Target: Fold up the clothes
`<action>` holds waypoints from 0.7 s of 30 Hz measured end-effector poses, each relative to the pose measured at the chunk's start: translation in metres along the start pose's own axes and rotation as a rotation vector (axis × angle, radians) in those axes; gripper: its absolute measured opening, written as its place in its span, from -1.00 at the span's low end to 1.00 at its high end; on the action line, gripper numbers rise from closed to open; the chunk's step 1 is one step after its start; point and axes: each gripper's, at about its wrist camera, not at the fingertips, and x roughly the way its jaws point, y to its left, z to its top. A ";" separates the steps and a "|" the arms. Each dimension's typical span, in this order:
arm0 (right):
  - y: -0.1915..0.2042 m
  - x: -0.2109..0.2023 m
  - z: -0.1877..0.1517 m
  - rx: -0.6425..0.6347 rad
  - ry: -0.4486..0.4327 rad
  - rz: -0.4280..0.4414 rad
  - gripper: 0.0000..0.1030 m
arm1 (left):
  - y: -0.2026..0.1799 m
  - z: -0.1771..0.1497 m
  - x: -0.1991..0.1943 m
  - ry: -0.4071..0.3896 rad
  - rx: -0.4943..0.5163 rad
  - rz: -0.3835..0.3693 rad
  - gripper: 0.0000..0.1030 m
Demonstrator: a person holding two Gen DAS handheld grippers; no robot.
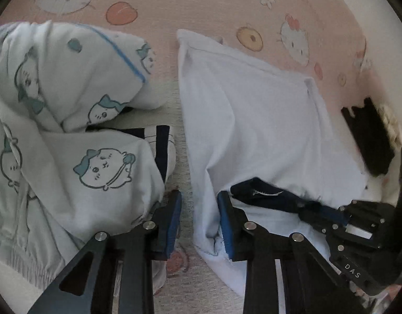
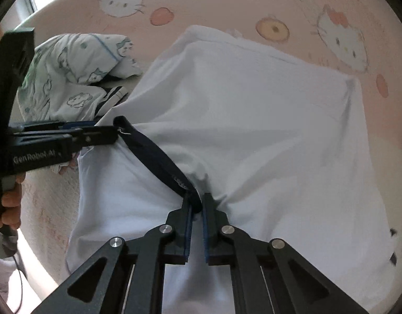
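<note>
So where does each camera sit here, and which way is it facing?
Left wrist: on the left gripper, looking down along open fingers at the white shirt edge and printed pyjamas; right gripper shows at right.
Right wrist: on the right gripper, fingers pinching the shirt's navy collar; left gripper and a hand at left.
Shared: shirt, pyjamas, pink cartoon sheet.

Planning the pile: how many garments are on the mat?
3. White shirt in the middle, its navy collar in the right gripper; cartoon-print garment left of it; striped piece poking out under that. More may lie hidden beneath.
</note>
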 end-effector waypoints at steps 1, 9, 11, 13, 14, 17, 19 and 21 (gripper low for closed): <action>0.000 0.000 -0.001 0.005 0.006 -0.001 -0.97 | 0.002 0.000 0.000 -0.005 -0.003 0.002 -0.50; -0.017 -0.009 -0.001 0.121 -0.015 0.128 -0.51 | -0.001 -0.013 -0.017 -0.005 -0.111 -0.070 -0.39; -0.023 -0.019 -0.002 0.154 -0.039 0.162 -0.12 | -0.002 -0.016 -0.021 -0.005 -0.139 -0.088 -0.15; -0.025 -0.031 -0.002 0.166 -0.070 0.173 0.01 | -0.003 -0.019 -0.025 -0.005 -0.167 -0.107 0.01; -0.025 -0.035 -0.002 0.166 -0.077 0.175 0.08 | -0.003 -0.021 -0.027 -0.005 -0.181 -0.116 0.03; -0.024 -0.039 -0.002 0.156 -0.072 0.190 0.16 | -0.004 -0.026 -0.034 -0.005 -0.222 -0.144 0.03; -0.019 -0.039 -0.004 0.134 -0.059 0.190 0.16 | -0.012 -0.037 -0.038 -0.009 -0.208 -0.109 0.03; -0.012 -0.042 -0.012 0.101 -0.042 0.184 0.16 | -0.020 -0.049 -0.043 -0.015 -0.187 -0.067 0.03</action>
